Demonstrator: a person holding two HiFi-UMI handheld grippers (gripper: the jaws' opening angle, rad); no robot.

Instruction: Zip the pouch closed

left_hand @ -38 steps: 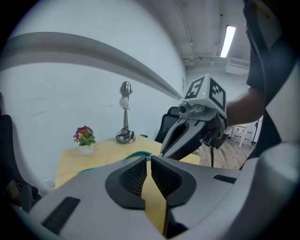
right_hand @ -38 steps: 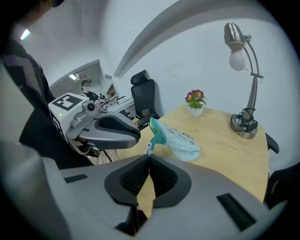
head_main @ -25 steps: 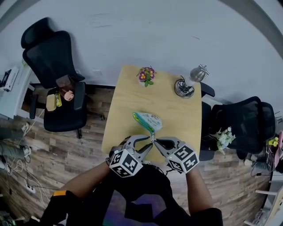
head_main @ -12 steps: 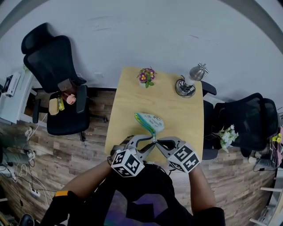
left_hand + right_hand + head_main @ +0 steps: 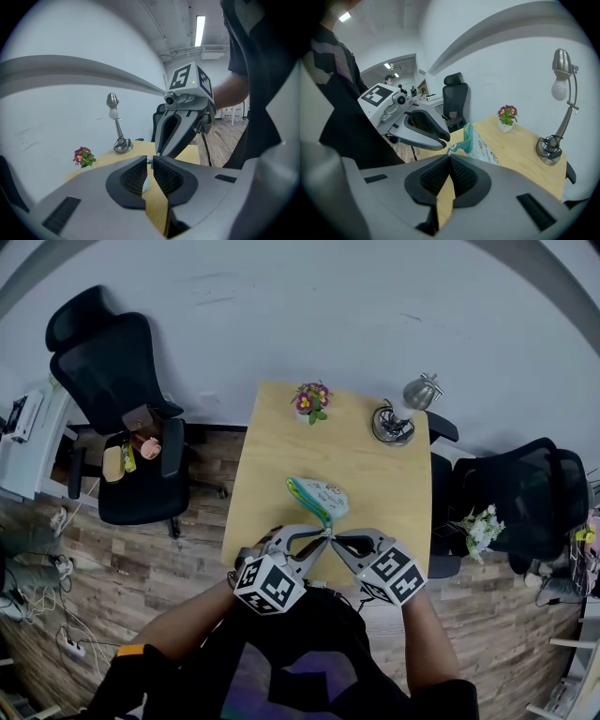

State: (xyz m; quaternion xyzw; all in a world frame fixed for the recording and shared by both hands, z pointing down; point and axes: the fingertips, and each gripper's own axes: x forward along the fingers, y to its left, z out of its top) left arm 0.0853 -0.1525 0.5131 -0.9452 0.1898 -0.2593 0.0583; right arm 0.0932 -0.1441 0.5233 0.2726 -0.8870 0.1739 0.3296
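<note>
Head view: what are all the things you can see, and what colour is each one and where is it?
table: one, light wood, middle of the room by the white wall
pouch: one, teal and white, on the table's near half
flower pot: one, purple and yellow flowers, far edge of the table
desk lamp: one, silver, far right corner of the table
office chairs: two, black, one left of the table, one right
white flowers: one bunch, beside the right chair
left gripper: one, grey, jaws shut on the pouch's near end
right gripper: one, grey, jaws shut on the same end
</note>
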